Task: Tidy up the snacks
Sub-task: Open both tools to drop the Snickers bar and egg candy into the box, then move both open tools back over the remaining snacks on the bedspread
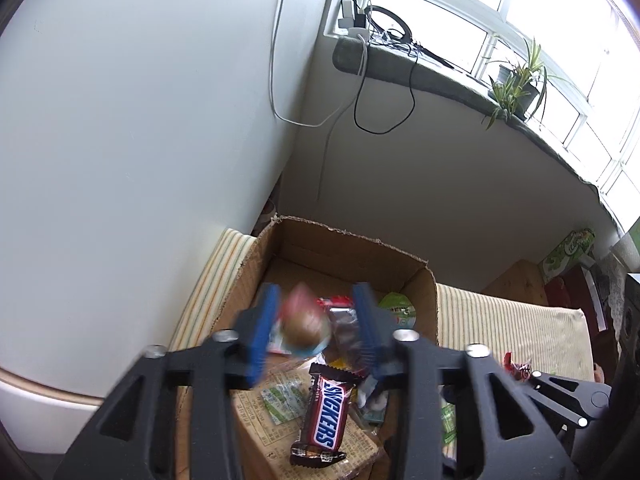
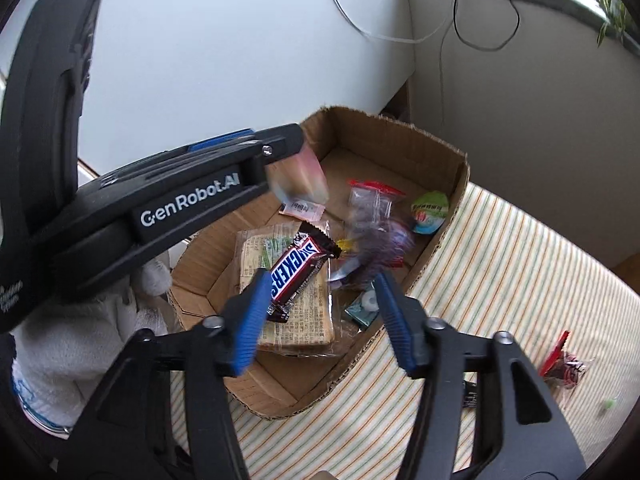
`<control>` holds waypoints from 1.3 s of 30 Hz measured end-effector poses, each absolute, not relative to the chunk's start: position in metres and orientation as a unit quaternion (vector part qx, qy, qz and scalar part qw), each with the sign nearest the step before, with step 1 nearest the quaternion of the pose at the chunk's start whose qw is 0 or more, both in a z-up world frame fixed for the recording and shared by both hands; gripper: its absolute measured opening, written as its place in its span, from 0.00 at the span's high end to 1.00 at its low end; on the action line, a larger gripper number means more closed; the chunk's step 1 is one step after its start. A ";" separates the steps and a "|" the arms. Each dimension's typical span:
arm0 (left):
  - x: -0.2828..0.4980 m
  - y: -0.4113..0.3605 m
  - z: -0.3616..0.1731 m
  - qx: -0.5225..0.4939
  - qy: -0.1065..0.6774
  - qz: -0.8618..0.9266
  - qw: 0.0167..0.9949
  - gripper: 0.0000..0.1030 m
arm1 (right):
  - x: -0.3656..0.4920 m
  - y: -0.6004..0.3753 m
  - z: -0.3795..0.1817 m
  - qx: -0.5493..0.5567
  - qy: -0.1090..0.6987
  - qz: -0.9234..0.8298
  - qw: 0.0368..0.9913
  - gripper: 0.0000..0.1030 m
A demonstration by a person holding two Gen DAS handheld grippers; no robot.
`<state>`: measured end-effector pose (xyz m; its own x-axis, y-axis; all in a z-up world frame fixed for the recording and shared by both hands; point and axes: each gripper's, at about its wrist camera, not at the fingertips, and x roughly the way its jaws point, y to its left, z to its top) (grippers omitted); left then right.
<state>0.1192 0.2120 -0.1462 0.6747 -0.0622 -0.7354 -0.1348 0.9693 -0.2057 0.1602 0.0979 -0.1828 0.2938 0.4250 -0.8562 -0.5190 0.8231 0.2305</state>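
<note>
An open cardboard box (image 1: pixel 352 240) (image 2: pixel 400 124) stands on a striped cloth and holds several snacks. A Snickers bar (image 1: pixel 326 416) (image 2: pixel 298 272) lies on a flat cracker packet (image 2: pixel 288 320). My left gripper (image 1: pixel 316 332) (image 2: pixel 276 152) hangs over the box with its jaws apart. A blurred pink and brown snack (image 1: pixel 304 324) (image 2: pixel 298 182) sits loose between them, clear of the pads. My right gripper (image 2: pixel 324 312) is open over the box's near side. A blurred purple wrapper (image 2: pixel 376 248) is in the air ahead of its fingers, untouched.
A green-lidded cup (image 1: pixel 396 308) (image 2: pixel 430 208) and a clear red-topped bag (image 2: pixel 370 196) lie deeper in the box. A red wrapper (image 2: pixel 560 364) (image 1: pixel 516 370) sits on the striped cloth (image 2: pixel 500 280) to the right. A white-gloved hand (image 2: pixel 120 320) holds the left gripper. White walls and dangling cables stand behind.
</note>
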 end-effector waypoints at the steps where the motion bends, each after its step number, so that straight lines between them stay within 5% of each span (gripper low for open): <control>1: 0.119 0.212 -0.145 -0.122 0.400 0.021 0.908 0.54 | 0.159 0.098 -0.181 -0.048 0.514 0.296 0.804 0.44; 21: 0.092 0.185 -0.114 -0.109 0.370 0.007 0.922 0.54 | 0.135 0.038 -0.146 -0.029 0.484 0.266 0.833 0.44; 39: 0.064 0.089 -0.138 -0.090 0.415 -0.105 0.899 0.54 | 0.102 -0.166 -0.160 0.047 0.491 0.089 0.865 0.44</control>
